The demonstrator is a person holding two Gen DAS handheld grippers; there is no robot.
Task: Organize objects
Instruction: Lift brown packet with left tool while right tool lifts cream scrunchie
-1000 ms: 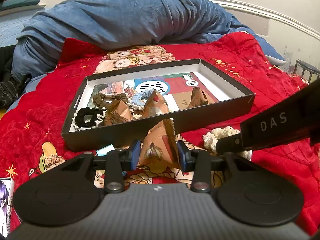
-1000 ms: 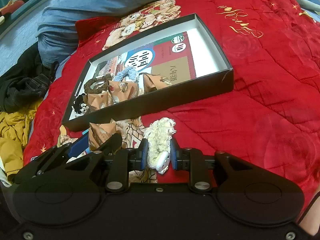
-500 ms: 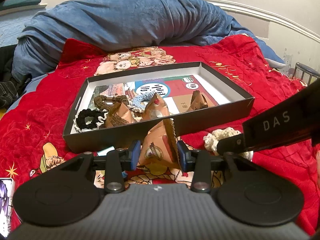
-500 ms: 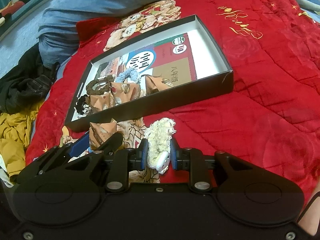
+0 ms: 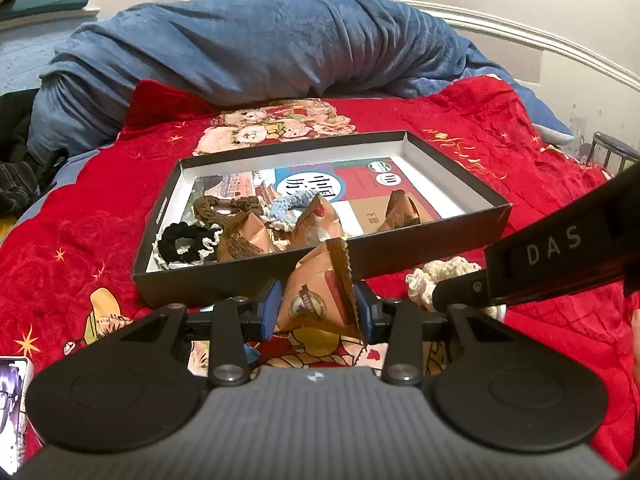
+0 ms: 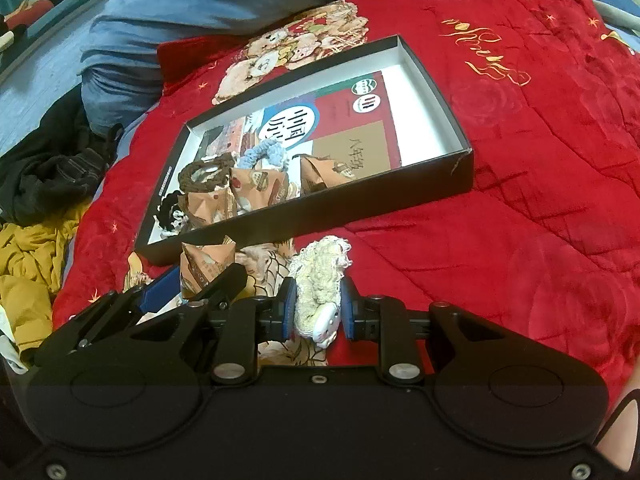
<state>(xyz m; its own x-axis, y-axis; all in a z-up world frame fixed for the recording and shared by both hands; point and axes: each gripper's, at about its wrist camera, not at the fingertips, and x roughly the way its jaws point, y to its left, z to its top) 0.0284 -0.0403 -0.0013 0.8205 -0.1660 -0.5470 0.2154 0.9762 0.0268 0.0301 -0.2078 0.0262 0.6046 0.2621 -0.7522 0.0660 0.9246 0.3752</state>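
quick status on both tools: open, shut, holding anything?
Left tool: shut on the brown snack packet.
Right tool: shut on the cream scrunchie.

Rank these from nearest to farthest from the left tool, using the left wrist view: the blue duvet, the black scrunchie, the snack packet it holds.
1. Snack packet, clamped in the left tool.
2. Black scrunchie, in the box's near left corner.
3. Blue duvet, heaped beyond the box.
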